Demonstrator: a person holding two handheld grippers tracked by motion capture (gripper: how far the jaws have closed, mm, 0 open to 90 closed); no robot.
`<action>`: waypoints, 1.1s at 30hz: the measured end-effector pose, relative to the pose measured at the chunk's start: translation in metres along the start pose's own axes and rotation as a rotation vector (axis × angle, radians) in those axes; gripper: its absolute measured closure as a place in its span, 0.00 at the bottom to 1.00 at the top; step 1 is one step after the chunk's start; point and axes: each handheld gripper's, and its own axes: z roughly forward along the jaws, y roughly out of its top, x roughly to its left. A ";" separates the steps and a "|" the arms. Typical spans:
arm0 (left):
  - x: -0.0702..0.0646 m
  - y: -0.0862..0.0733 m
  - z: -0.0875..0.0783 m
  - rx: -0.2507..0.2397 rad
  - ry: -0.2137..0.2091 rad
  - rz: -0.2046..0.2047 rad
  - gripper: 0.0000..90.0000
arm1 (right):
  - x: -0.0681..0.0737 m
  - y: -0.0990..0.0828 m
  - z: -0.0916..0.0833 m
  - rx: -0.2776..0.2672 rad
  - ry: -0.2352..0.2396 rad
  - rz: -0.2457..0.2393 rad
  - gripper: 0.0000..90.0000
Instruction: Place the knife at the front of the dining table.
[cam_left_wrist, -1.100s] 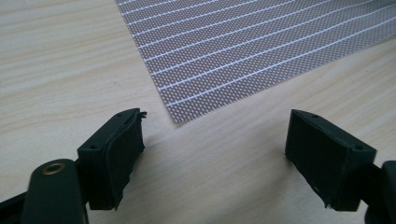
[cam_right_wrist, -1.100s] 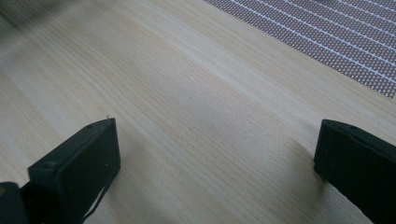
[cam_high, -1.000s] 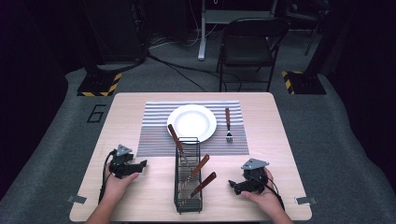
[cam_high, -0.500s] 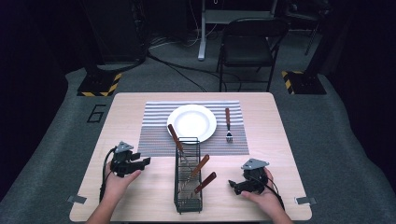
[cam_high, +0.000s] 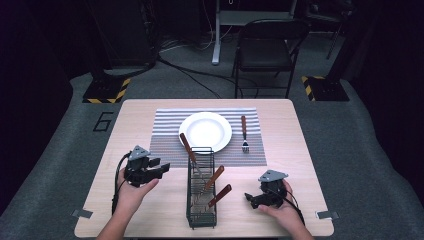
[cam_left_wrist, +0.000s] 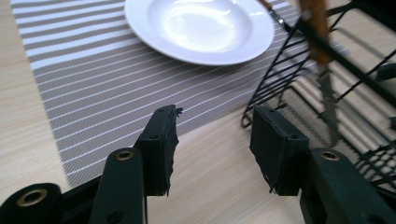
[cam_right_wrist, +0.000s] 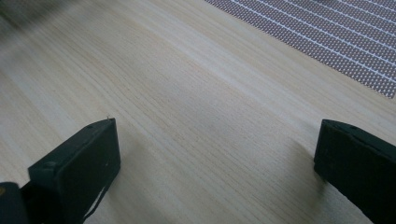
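A black wire rack (cam_high: 189, 199) stands at the table's front middle with three wooden-handled utensils (cam_high: 215, 176) leaning in it. Behind it, a white plate (cam_high: 205, 131) sits on a striped placemat (cam_high: 165, 137), with a wooden-handled fork (cam_high: 244, 134) to the plate's right. My left gripper (cam_high: 162, 169) is raised left of the rack and points at it. Its jaws have just been closing and stand partly open with nothing between them (cam_left_wrist: 215, 149). The rack's wires (cam_left_wrist: 275, 79) and a serrated knife blade (cam_left_wrist: 328, 100) lie just ahead to the right. My right gripper (cam_high: 249, 199) rests open right of the rack, over bare wood (cam_right_wrist: 215, 154).
The wooden table (cam_high: 280, 165) ends close behind both hands. A placemat corner (cam_right_wrist: 327, 37) lies ahead of the right gripper. A black chair (cam_high: 265, 50) and cables stand on the floor beyond the far edge.
The left gripper has lifted and shifted toward the rack, and its jaws have narrowed. The right gripper has stayed put.
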 end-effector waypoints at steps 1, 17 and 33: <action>-0.003 0.002 0.000 -0.004 -0.008 -0.004 0.56 | 0.000 0.000 0.000 0.000 0.000 0.000 0.00; -0.027 0.026 0.013 -0.042 -0.106 -0.006 0.48 | 0.000 0.000 0.000 0.000 0.000 0.000 0.00; -0.036 0.040 0.047 -0.032 -0.140 -0.029 0.50 | -0.001 0.000 0.000 0.000 0.004 -0.005 0.00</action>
